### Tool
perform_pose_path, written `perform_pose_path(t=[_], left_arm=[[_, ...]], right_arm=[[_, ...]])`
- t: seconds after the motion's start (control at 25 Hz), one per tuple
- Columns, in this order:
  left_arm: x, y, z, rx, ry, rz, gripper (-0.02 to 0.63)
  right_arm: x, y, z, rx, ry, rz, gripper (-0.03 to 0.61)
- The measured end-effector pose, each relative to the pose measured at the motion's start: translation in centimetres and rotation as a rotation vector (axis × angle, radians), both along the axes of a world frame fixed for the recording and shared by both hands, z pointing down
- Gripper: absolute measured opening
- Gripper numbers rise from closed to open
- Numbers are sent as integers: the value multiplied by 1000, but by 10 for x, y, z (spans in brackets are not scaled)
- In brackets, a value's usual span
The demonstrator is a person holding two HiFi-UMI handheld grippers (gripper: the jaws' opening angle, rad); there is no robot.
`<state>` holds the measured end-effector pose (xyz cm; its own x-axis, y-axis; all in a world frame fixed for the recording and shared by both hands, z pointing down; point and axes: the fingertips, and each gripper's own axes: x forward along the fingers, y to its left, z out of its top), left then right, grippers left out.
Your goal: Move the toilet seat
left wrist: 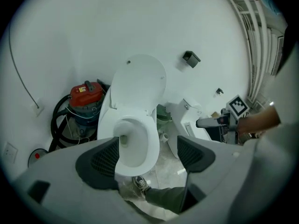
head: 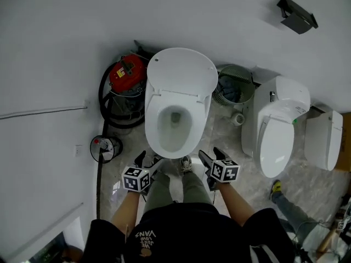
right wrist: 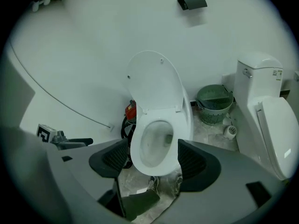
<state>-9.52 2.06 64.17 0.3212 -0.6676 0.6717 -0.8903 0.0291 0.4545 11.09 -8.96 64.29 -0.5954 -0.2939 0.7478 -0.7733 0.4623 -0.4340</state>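
A white toilet [head: 173, 127] stands against the wall in the middle of the head view. Its lid [head: 181, 73] is raised and leans back on the wall, and the bowl below it is uncovered. Both gripper views show the same toilet [left wrist: 135, 141] [right wrist: 156, 146] framed between their jaws. My left gripper [head: 148, 159] hangs open just in front of the bowl's front left rim, touching nothing. On the other side, my right gripper [head: 211, 154] is open at the front right rim, also apart from it. Nothing sits between the jaws of the left gripper [left wrist: 147, 157] or the right gripper [right wrist: 153, 158].
A red vacuum [head: 127, 75] with a black hose stands left of the toilet. A green basket [head: 235, 86] and a paper roll [head: 238, 119] lie to its right. Further right is a second toilet [head: 279, 125]. A black holder [head: 296, 14] hangs on the wall. The person's shoes [head: 186, 163] stand at the bowl's front.
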Motion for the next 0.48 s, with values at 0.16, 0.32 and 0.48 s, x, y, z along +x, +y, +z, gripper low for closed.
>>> perform_pose_path(t=[0.16,0.32,0.48], left_arm=[[-13,4,30,-48,12,63,382],[-24,14,71,-139,6,112,378],[-33,28,113,-242,-14,170,369]], right_arm=[[-8,17,33,-45,24,65,316],[-12,43,72,-119,49,132,315],[-16,72,110,-178,86,147,310]])
